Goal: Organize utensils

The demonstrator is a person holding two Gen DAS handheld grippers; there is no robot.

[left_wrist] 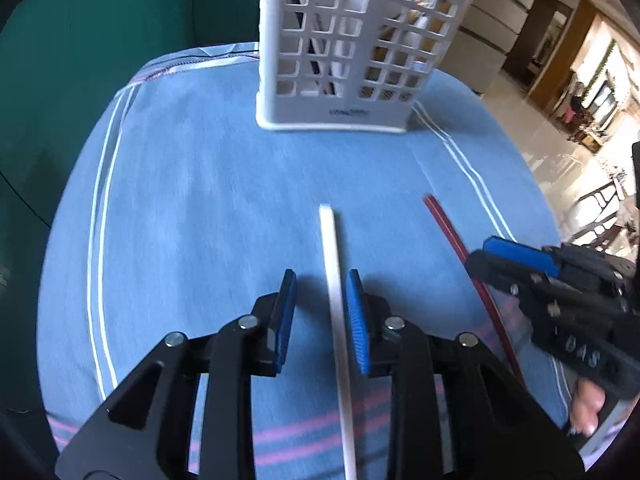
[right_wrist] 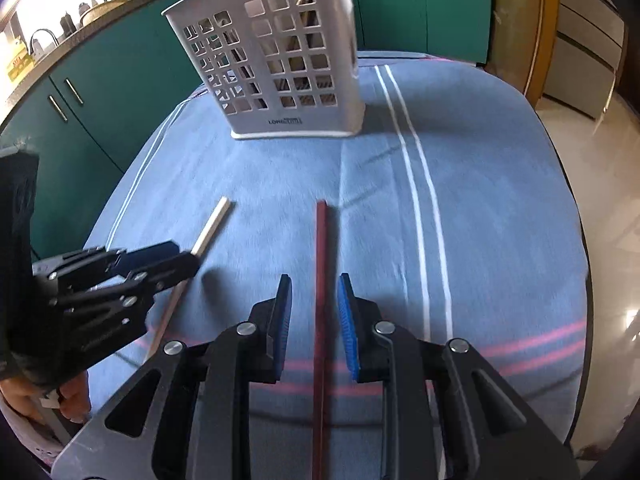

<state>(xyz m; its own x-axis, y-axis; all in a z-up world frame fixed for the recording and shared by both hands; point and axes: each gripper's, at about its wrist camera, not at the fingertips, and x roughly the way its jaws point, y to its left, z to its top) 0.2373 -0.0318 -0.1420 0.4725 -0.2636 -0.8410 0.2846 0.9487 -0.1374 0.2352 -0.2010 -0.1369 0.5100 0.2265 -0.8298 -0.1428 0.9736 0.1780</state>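
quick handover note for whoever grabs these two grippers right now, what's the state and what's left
Left gripper: jaws open around the white stick, not clamped.
Right gripper: jaws open around the dark red stick, not clamped.
Both sticks lie flat on the blue cloth, short of the white basket, which stands upright at the far end and already holds some items.
Left to do: grip each stick and put it in the basket.

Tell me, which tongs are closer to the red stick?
Right. The right tongs straddle the red stick, pads apart from it. The left tongs sit beside it, around the white stick.
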